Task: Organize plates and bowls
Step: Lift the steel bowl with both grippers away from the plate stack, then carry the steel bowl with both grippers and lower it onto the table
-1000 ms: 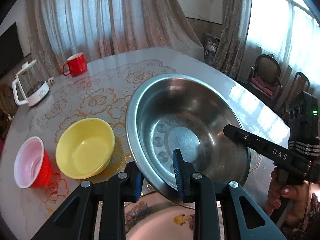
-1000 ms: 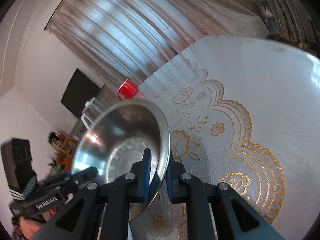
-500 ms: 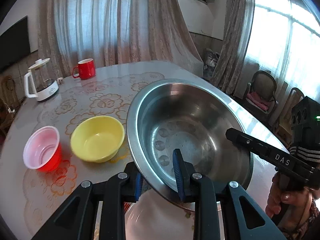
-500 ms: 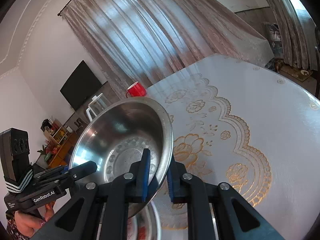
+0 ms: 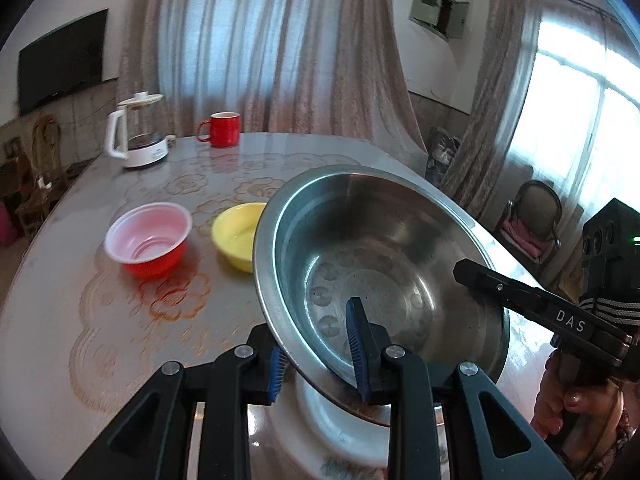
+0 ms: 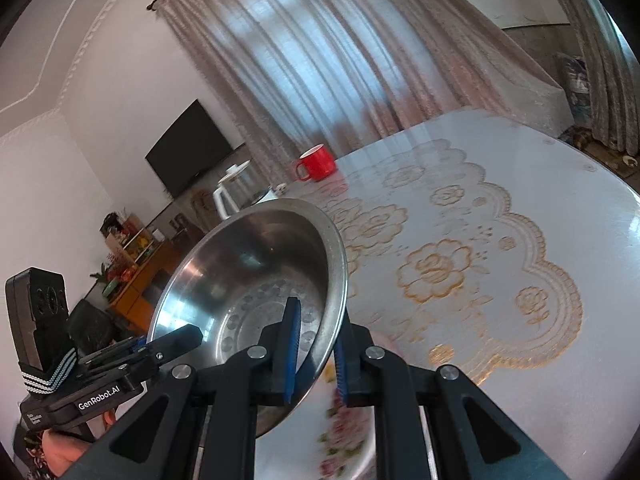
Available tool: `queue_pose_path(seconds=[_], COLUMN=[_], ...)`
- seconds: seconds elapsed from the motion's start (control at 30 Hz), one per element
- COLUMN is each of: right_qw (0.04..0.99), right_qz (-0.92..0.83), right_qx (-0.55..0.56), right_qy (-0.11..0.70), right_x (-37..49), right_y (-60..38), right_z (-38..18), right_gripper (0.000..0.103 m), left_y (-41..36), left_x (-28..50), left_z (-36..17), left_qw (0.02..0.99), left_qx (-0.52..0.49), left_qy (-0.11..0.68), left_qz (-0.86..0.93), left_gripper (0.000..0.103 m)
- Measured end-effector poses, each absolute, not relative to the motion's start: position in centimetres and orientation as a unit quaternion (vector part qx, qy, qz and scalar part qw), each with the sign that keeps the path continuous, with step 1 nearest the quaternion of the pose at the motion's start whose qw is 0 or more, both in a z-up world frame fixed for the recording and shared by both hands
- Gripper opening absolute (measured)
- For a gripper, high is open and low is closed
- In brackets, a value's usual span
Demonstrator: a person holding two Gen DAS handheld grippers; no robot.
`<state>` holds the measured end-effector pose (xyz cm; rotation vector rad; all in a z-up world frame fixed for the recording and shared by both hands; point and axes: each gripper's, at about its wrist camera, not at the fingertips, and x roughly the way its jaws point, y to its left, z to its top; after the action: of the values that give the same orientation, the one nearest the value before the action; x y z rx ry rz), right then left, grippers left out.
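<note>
Steel basin, wide and shallow, carried in the air over the table and tilted, pinched at opposite rims by both tools. Nearest, left gripper clamped on the near rim, one blue pad inside the wall, the other outside and under the lip. Right gripper likewise closed on the far-side rim, thin metal edge sandwiched between its pads. Directly below, a flowered plate on the table, partly hidden by the basin. Best done by keeping both rims level with each other, moving the two hands as one so neither pad slides along the slick lip, and lowering squarely before easing either grip. Thin rim and smooth steel likely to slip or ring if one side drops first. Further out, red plastic bowl and yellow bowl side by side, near each other but apart: probable nesting partners. Beyond, glass kettle and red mug at the table's far edge, well clear.
</note>
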<state>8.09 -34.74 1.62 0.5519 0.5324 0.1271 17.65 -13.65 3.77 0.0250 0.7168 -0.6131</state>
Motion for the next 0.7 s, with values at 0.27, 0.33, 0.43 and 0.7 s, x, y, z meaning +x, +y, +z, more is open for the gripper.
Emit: queue_pose_path(seconds=[0.27, 0.33, 0.43, 0.7], right_qw=[0.923, 0.922, 0.919, 0.918], right_qz=[0.088, 0.096, 0.111, 0.140], right_qx=[0.247, 0.238, 0.228, 0.195], right_qy=[0.283, 0.290, 0.301, 0.316], right_x=[7.5, 7.6, 7.7, 8.6], right_y=[-30.4, -29.3, -27.3, -22.2], right_z=[2.0, 1.8, 1.6, 1.2], right_gripper=[0.014, 0.015, 0.016, 0.018], left_y=[-8.7, -7.2, -5.2, -1.0], left_x=[15.2, 14.8, 14.0, 13.5], left_z=[2.7, 2.3, 2.0, 1.0], left_qw=[0.899, 0.901, 0.906, 0.916], left_qx=[-0.020, -0.029, -0.035, -0.049], left_qy=[0.347, 0.349, 0.348, 0.341], left_qz=[-0.268, -0.257, -0.240, -0.204], left_gripper=[0.028, 0.028, 0.028, 0.028])
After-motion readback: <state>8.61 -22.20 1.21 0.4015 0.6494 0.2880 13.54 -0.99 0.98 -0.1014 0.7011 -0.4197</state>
